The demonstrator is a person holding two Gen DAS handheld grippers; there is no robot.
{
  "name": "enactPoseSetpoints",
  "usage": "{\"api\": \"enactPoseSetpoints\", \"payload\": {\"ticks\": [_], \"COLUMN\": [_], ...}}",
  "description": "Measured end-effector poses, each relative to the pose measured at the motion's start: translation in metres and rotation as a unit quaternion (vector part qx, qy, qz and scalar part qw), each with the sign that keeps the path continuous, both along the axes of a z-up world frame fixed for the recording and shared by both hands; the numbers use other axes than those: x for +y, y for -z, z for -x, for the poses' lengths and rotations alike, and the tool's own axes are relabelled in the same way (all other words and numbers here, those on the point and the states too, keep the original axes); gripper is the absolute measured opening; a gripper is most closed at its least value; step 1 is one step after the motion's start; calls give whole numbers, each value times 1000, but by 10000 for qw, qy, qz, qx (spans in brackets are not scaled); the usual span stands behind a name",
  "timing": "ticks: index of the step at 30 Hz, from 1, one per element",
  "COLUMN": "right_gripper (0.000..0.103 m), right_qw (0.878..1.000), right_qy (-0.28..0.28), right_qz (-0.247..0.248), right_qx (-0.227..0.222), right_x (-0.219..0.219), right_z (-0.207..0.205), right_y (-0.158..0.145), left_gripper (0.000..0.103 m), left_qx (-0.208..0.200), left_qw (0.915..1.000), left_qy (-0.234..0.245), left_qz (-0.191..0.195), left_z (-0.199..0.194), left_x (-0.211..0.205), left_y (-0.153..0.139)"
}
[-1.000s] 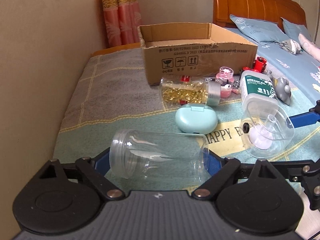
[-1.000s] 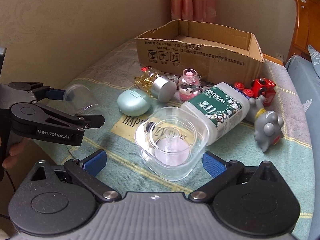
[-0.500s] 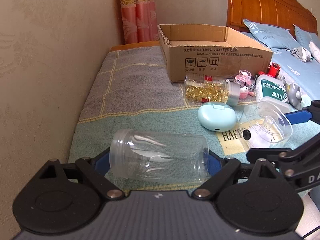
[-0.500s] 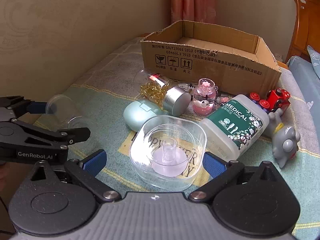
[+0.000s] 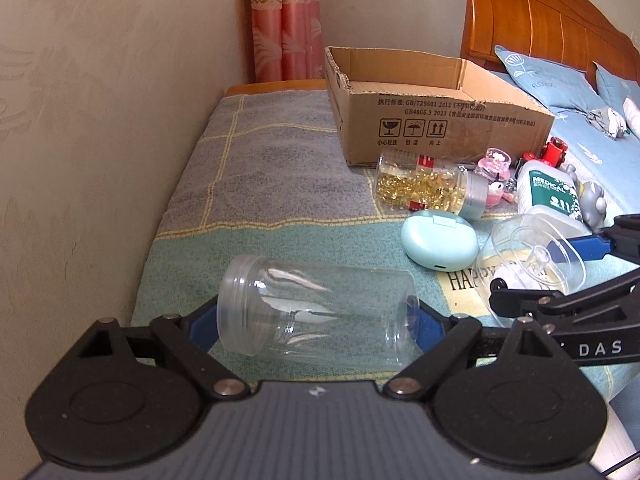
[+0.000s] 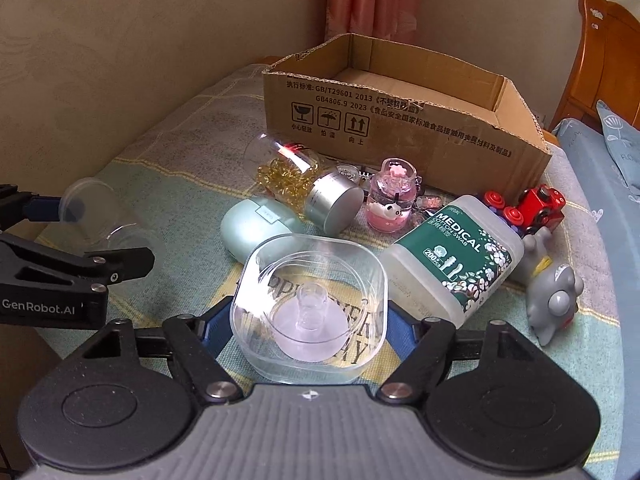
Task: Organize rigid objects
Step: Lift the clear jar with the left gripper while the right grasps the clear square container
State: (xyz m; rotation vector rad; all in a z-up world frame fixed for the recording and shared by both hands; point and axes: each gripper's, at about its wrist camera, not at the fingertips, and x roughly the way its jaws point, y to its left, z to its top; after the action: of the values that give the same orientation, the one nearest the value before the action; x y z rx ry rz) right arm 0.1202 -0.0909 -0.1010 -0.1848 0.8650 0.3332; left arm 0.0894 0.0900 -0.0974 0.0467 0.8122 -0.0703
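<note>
My left gripper [image 5: 316, 320] is shut on a clear plastic jar [image 5: 316, 312], held sideways across the jaws just above the bedspread; the jar also shows at the left of the right wrist view [image 6: 92, 216]. My right gripper [image 6: 310, 320] is shut on a clear square plastic container [image 6: 310, 308] with a small peg inside; it shows in the left wrist view too [image 5: 536, 260]. An open cardboard box [image 5: 432, 120] [image 6: 400, 120] stands behind the clutter.
On the patterned bedspread [image 5: 280, 184] lie a jar of gold capsules [image 6: 304, 184], a mint oval case [image 6: 256, 228], a pink trinket bottle [image 6: 392, 196], a MEDICAL cotton swab tub [image 6: 460, 256], a red toy train [image 6: 536, 208] and a grey toy [image 6: 556, 300]. A wall runs along the left.
Both grippers have drawn back and risen a little with their loads. The right gripper's jaws have closed in on the square container. The cardboard box has shifted rightward in the left view.
</note>
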Motion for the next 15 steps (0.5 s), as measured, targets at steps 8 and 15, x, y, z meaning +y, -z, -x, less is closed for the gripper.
{"api": "enactPoseSetpoints", "payload": {"ticks": [8, 15], "right_gripper": [80, 80], "right_qw": [9989, 9966], "right_qy": [-435, -699], "right_qz": [-29, -175], "right_qx": [-171, -400], "right_x": [-2, -24], "right_z": [19, 22], "right_y": [-18, -51], "left_gripper": [91, 91], "left_qx": [-64, -207], "left_qw": [9999, 9993], "left_qy": [60, 309], "left_qz": [-50, -57], "left_z": [4, -11], "left_x": [-7, -26], "left_y": [-27, -56]}}
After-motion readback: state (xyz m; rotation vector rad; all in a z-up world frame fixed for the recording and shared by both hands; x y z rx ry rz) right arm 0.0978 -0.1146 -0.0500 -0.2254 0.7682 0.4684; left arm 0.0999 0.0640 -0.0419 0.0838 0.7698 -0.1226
